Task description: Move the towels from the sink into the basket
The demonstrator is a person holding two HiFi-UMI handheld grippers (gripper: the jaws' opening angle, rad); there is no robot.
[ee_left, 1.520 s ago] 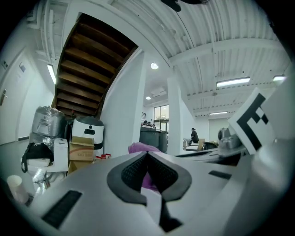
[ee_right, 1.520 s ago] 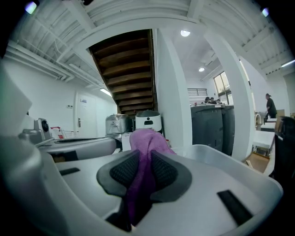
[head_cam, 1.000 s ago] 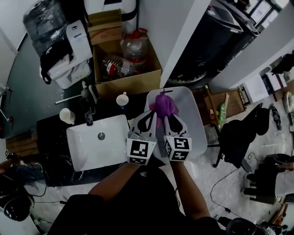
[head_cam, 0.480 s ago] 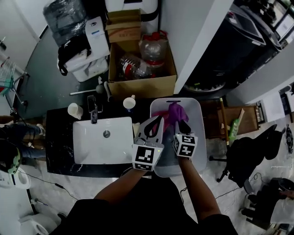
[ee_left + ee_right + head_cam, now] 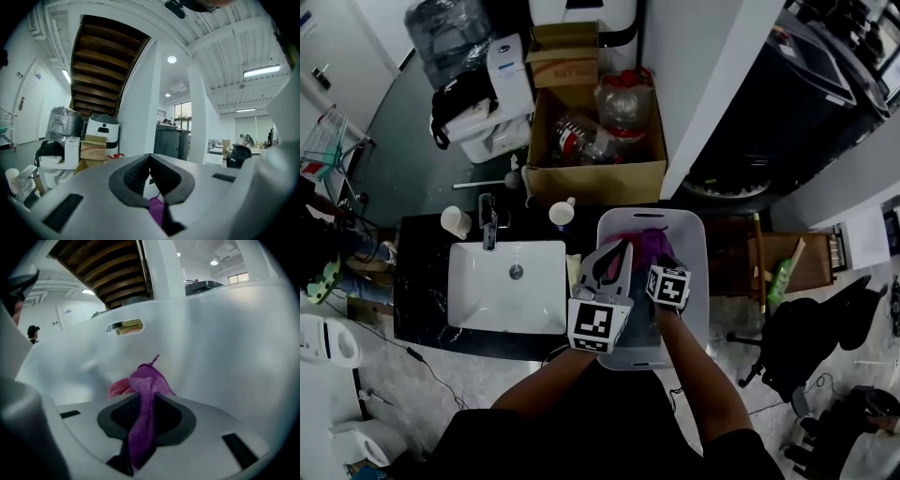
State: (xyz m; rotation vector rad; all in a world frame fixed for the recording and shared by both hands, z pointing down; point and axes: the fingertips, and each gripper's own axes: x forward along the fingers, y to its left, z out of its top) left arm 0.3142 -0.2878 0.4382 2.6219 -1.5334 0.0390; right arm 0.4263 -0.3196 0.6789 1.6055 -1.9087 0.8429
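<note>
Inside the basket [image 5: 700,281] I get white walls tight ahead and on both sides, with the purple towel [image 5: 645,246] and a pink towel [image 5: 117,387] bunched at the far end, so the open top is the only way through. The sink [image 5: 478,309] basin just left of it lies open. The faucet [image 5: 490,228], a left cup [image 5: 457,222] and a right cup [image 5: 562,213] line its back edge, with a cardboard box [image 5: 595,183] behind.

We count: two grippers [image 5: 150,156] [image 5: 141,398], one purple towel [image 5: 146,380], one pink towel [image 5: 117,388], one basket [image 5: 695,281], one sink [image 5: 469,286], two cups [image 5: 456,221] [image 5: 562,213].

Head view dim; gripper views bright, fisheye-warped, dark-edged.
</note>
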